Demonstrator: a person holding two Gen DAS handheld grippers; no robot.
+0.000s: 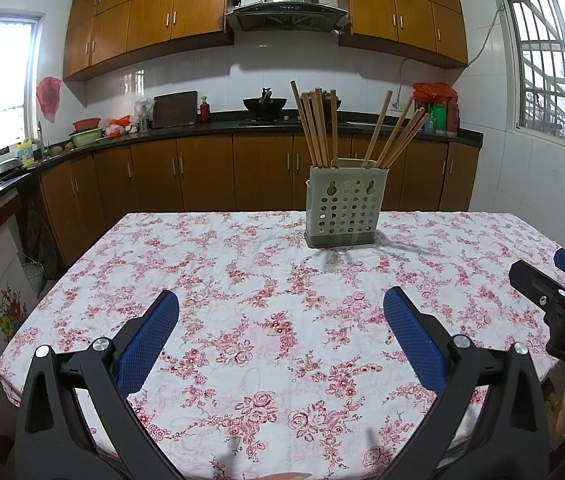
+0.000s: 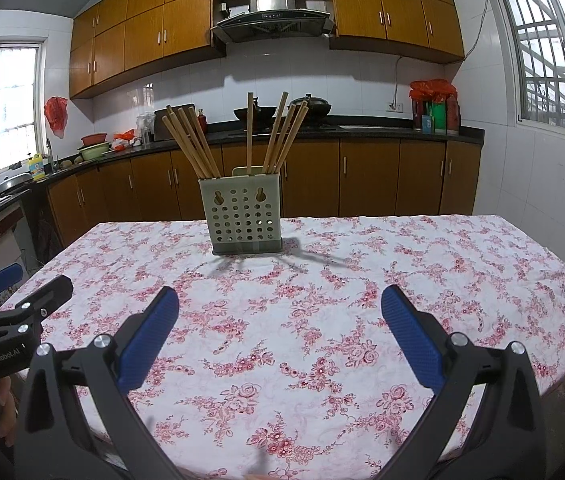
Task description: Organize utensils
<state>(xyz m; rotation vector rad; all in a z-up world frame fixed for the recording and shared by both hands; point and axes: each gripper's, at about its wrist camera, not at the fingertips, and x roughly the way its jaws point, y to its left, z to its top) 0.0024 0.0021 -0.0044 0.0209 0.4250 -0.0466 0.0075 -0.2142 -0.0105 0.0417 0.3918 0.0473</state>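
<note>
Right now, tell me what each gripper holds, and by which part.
Nothing. The left gripper and the right gripper are both open and empty above the table; the chopsticks all stand in the holder.

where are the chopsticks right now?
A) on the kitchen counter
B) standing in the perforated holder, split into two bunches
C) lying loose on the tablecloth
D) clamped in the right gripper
B. The wooden chopsticks stand in the perforated holder, one bunch leaning left and one on the right, while the left gripper and the right gripper are both open and hold nothing, above the floral tablecloth.
</note>
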